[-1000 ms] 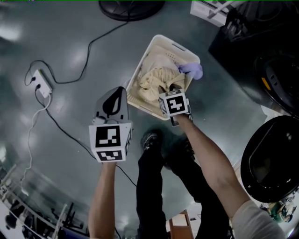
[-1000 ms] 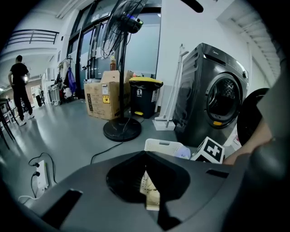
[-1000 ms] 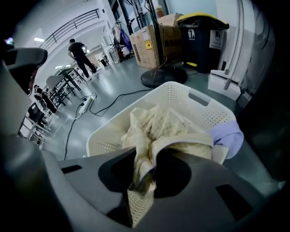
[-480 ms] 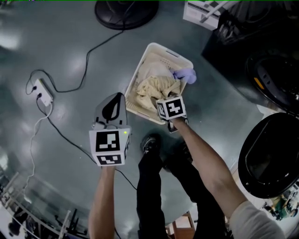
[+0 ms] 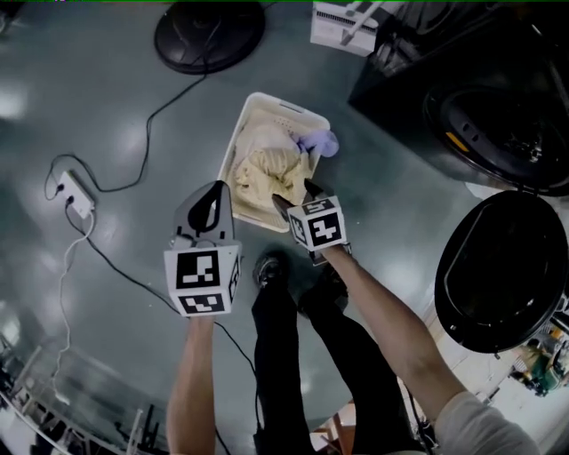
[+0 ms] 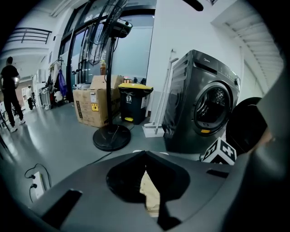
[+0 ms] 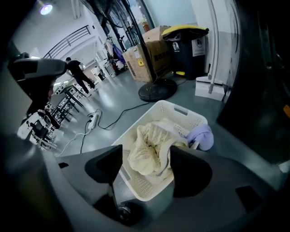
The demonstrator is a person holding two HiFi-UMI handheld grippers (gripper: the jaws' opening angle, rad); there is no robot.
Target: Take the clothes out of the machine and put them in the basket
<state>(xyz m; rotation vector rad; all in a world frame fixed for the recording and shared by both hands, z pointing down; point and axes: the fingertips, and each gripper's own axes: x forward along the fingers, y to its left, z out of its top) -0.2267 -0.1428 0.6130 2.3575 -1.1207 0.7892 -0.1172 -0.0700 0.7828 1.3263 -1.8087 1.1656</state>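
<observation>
A white laundry basket point(image 5: 267, 99) point(image 7: 181, 109) stands on the grey floor. It holds a cream garment point(image 5: 267, 169) point(image 7: 149, 145), and a lilac one point(image 5: 320, 142) point(image 7: 202, 136) hangs over its far rim. My right gripper point(image 5: 293, 194) point(image 7: 147, 156) hangs above the basket's near edge. Its jaws have just been opening and stand apart with nothing between them. My left gripper point(image 5: 216, 188) point(image 6: 146, 153) floats left of the basket with its tips meeting, empty. The dark washing machine point(image 5: 498, 107) point(image 6: 204, 104) is at the right, its round door point(image 5: 498, 267) swung open.
A pedestal fan's round base point(image 5: 209, 35) point(image 7: 157, 90) sits beyond the basket, its cable running to a power strip point(image 5: 69, 188) point(image 7: 93, 118) on the left. A white box point(image 5: 342, 22) lies by the machine. The person's legs and shoe point(image 5: 267, 267) are just below the basket.
The right gripper has let go of the cream garment, opened and lifted out of the basket. The left gripper has risen a little. The garment stays in the basket.
</observation>
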